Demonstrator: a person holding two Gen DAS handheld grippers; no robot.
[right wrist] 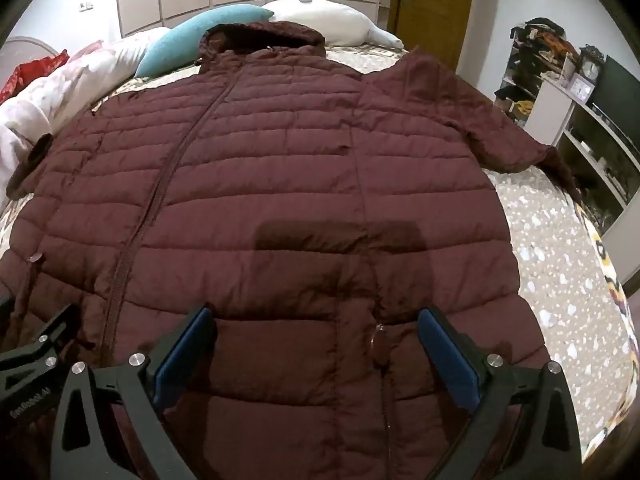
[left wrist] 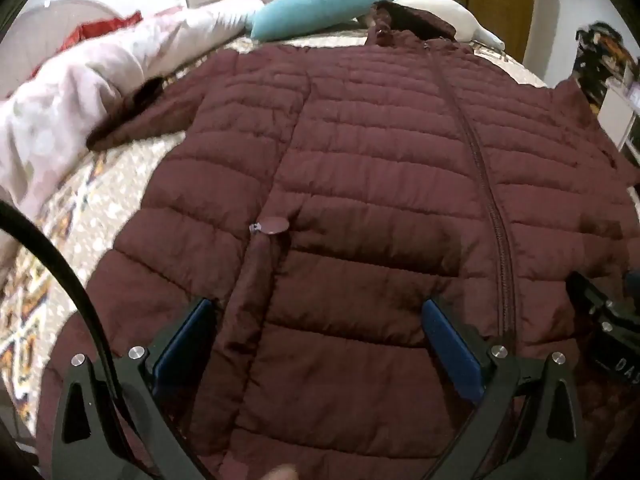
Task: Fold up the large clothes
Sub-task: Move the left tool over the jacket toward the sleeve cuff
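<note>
Spread fingers of the left gripper [left wrist: 316,336] and right gripper [right wrist: 316,340] are held apart above the near hem, nothing clamped. Maroon puffer jacket [right wrist: 280,184] is laid flat, zipped, on the bed [right wrist: 560,248]. Folding is judged not yet begun; a sleeve [right wrist: 500,136] or side edge must next be gripped.

Home bedroom: patterned bedspread [right wrist: 560,280] on a bed, teal pillow [right wrist: 192,36] and white pillow [right wrist: 328,24] at the head, wooden door [right wrist: 432,4], cluttered shelving [right wrist: 560,92] with clock [right wrist: 592,68].

Left claw [left wrist: 318,316] and right claw [right wrist: 318,324], both spread wide.
</note>
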